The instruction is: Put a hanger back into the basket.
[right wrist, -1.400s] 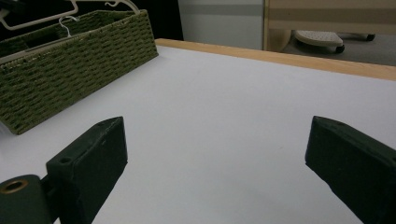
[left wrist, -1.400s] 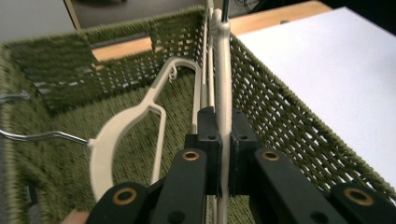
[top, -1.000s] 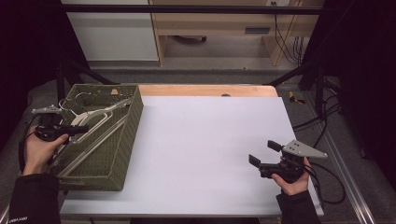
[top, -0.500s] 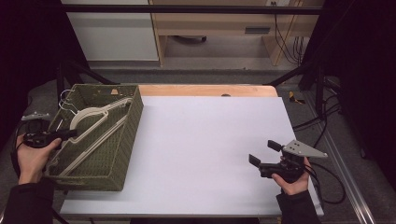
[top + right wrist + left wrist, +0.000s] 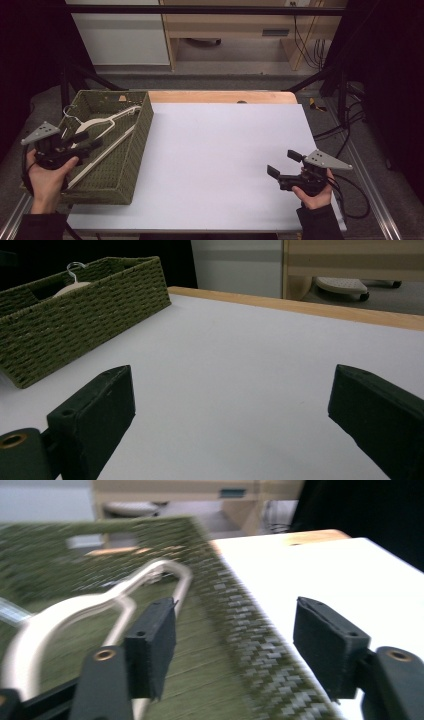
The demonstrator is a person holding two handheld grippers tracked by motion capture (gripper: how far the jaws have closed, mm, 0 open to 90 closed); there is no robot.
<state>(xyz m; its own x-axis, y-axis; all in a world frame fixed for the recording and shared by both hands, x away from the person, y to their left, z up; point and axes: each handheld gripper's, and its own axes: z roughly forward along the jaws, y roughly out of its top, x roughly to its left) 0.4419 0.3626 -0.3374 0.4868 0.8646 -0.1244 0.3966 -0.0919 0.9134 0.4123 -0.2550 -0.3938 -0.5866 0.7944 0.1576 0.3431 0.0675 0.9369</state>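
Left gripper (image 5: 85, 140) half-open, empty, above hanger (image 5: 102, 122) in basket (image 5: 142, 132)

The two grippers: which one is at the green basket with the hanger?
The left gripper. It hangs over the basket, above the white hanger, jaws just opened with nothing between them. The right gripper sits apart over the bare white table.

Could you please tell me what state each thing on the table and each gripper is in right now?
Left gripper: open, jaws have just been opening, nothing pressed between them, above the basket.
Right gripper: open, nothing between the jaws, over the bare table.
Hanger: lying loose inside the basket, released.
Basket: upright at the table's left, holding the hanger.
Table: white top bare in the middle.
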